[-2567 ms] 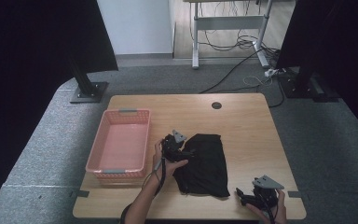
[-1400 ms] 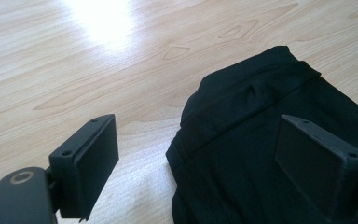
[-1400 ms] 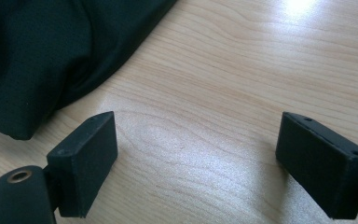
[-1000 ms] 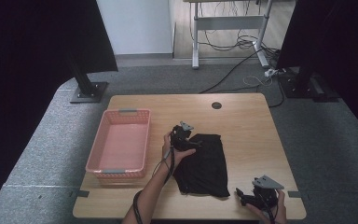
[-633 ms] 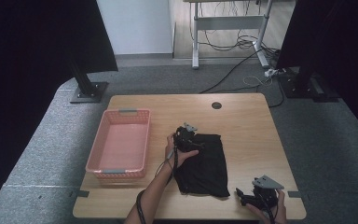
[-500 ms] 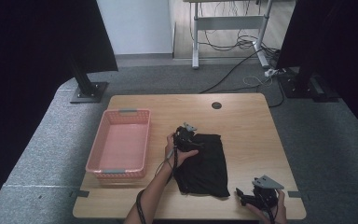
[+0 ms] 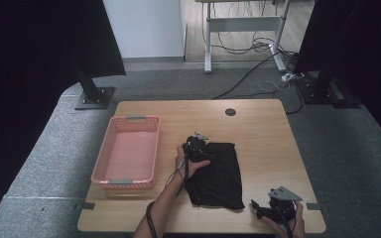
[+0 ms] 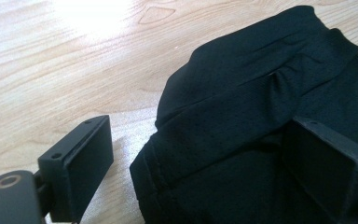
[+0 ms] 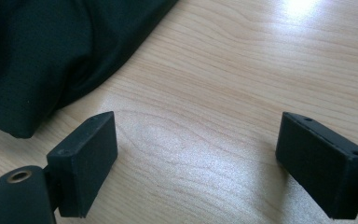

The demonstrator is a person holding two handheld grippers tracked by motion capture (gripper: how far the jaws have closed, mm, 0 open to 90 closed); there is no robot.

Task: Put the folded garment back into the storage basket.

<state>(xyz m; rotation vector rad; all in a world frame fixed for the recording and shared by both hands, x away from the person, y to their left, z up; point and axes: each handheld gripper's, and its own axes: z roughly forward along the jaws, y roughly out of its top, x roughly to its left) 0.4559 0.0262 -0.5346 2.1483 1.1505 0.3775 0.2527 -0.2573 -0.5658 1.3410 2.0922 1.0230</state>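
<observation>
High view: pink basket just left of black cloth.

A pink plastic basket sits toward nine o'clock on the wooden counter, its long sides running from near edge to far. A round dark grommet hole marks the counter near its twelve o'clock edge. Grey carpet lies all round. At ten o'clock a black stand foot rests on the carpet below a dark curtain. Beyond twelve o'clock the legs of a second desk stand on a pale wooden floor, with loose cables trailing toward a power strip at two o'clock.
</observation>
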